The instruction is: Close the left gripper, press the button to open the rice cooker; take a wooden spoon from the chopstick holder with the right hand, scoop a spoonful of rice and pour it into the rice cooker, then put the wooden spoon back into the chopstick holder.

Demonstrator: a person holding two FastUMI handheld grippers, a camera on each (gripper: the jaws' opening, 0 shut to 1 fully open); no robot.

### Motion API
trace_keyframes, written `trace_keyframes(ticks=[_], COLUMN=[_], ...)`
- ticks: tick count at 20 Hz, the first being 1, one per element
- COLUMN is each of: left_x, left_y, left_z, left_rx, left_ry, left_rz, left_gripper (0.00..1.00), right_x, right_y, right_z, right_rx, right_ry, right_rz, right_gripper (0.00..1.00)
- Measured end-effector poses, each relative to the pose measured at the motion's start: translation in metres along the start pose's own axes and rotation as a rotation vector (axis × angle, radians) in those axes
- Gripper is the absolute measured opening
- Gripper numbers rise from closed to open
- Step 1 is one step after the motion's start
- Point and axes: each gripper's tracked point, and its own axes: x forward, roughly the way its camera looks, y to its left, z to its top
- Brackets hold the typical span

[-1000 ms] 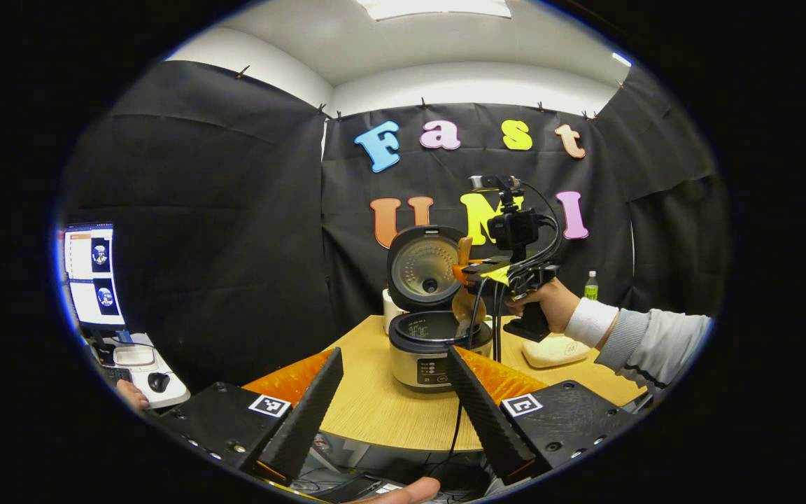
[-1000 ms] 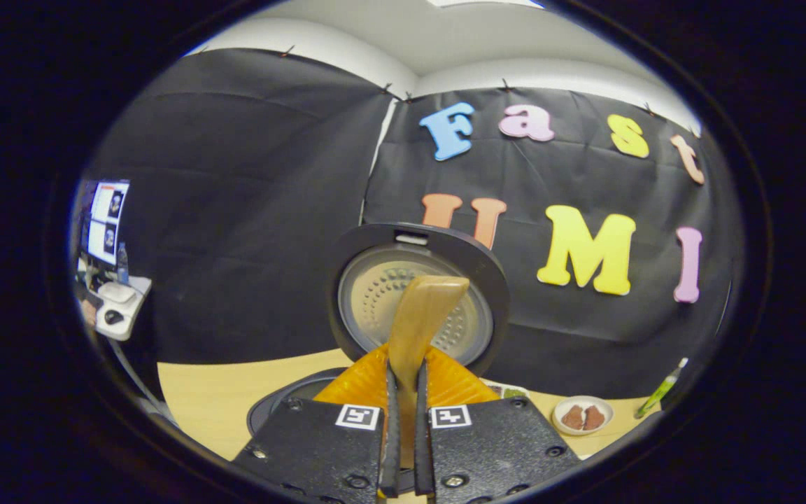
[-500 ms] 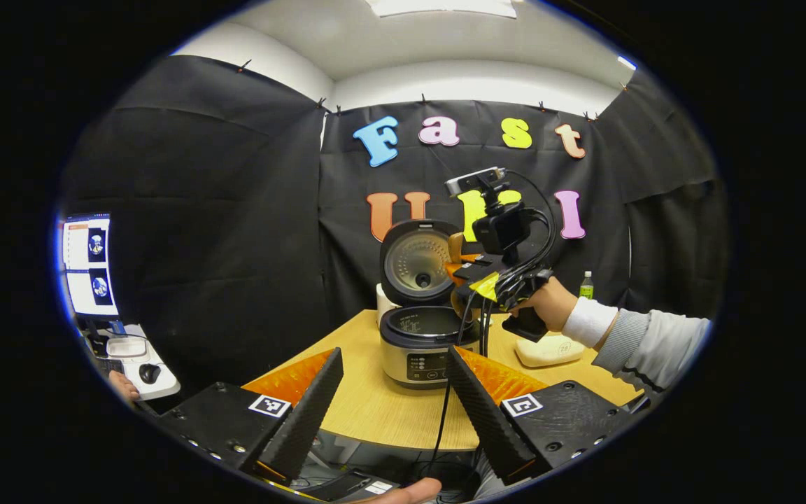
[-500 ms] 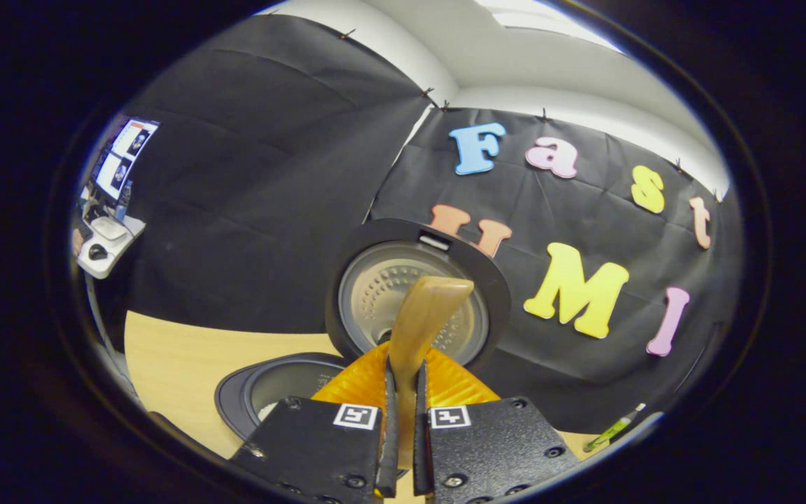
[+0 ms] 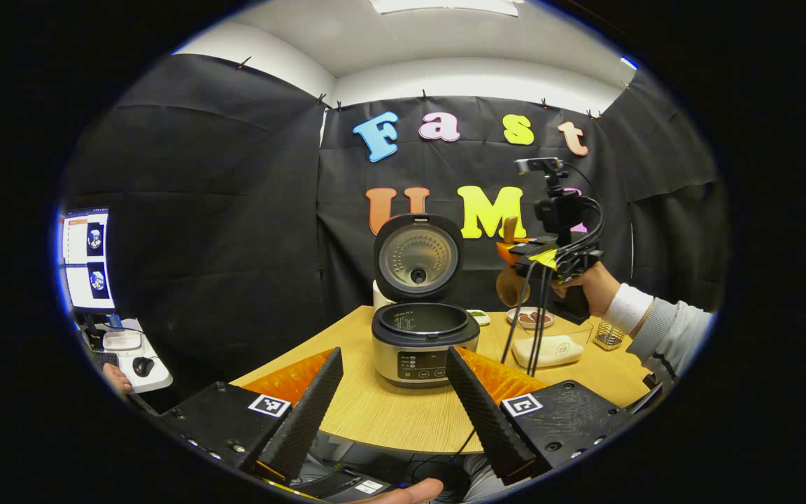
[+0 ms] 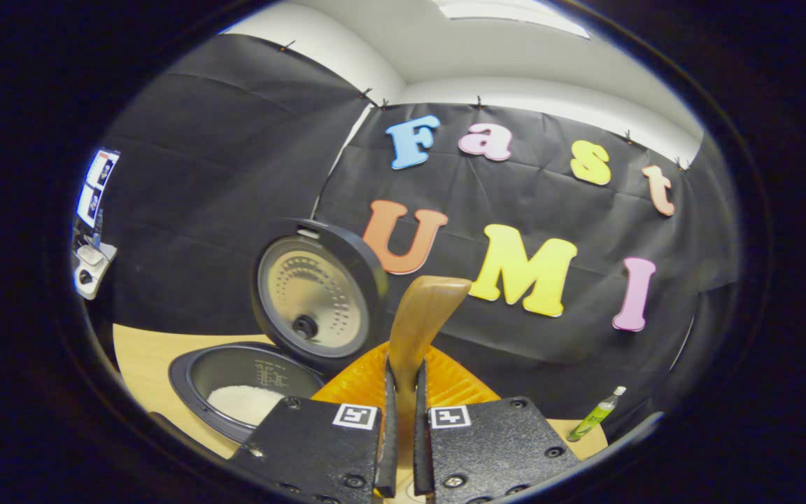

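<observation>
table (image 5: 382,413): light wood, rounded front edge
centre: rice cooker (image 5: 422,348), lid up
behind cooker: small dish (image 5: 477,317)
right: plate (image 5: 530,318), clear tub (image 5: 551,348), mesh holder (image 5: 609,336)
far right: green bottle (image 6: 595,414)

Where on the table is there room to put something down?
Bare wood lies on the table between its near edge and the rice cooker, and left of the cooker toward the black wall. It is crowded to the cooker's right: a small dish, a plate, a clear box and a mesh holder, below the right gripper holding the wooden spoon.
</observation>
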Motion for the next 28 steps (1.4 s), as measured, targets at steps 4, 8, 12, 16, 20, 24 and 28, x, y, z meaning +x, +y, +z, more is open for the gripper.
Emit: trace_keyframes(ticks=[4, 8, 12, 16, 20, 24, 28], left_x=[0.0, -0.003, -0.003, 0.001, -0.003, -0.003, 0.002], left_y=[-0.009, -0.023, -0.031, -0.038, -0.043, -0.059, -0.066], left_z=[0.014, 0.022, 0.031, 0.033, 0.039, 0.051, 0.061], left_rx=[0.0, -0.003, 0.016, -0.001, 0.019, 0.015, 0.009], left_ry=[-0.034, -0.059, -0.08, -0.072, -0.073, -0.087, -0.099], left_rz=[0.001, -0.014, -0.015, -0.014, -0.005, -0.024, -0.035], left_gripper=[0.94, 0.95, 0.95, 0.94, 0.95, 0.94, 0.94], right_x=[-0.02, -0.043, -0.066, -0.086, -0.094, -0.1, -0.105], right_y=[-0.071, -0.141, -0.209, -0.262, -0.296, -0.31, -0.314], right_z=[-0.008, -0.028, -0.05, -0.074, -0.114, -0.16, -0.189], right_rx=[0.034, 0.049, 0.074, 0.073, 0.099, 0.182, 0.243], right_ry=[-0.006, 0.009, 0.037, 0.064, 0.114, 0.186, 0.24], right_rz=[-0.077, -0.169, -0.268, -0.345, -0.394, -0.408, -0.398], right_gripper=[0.15, 0.16, 0.15, 0.15, 0.16, 0.16, 0.18])
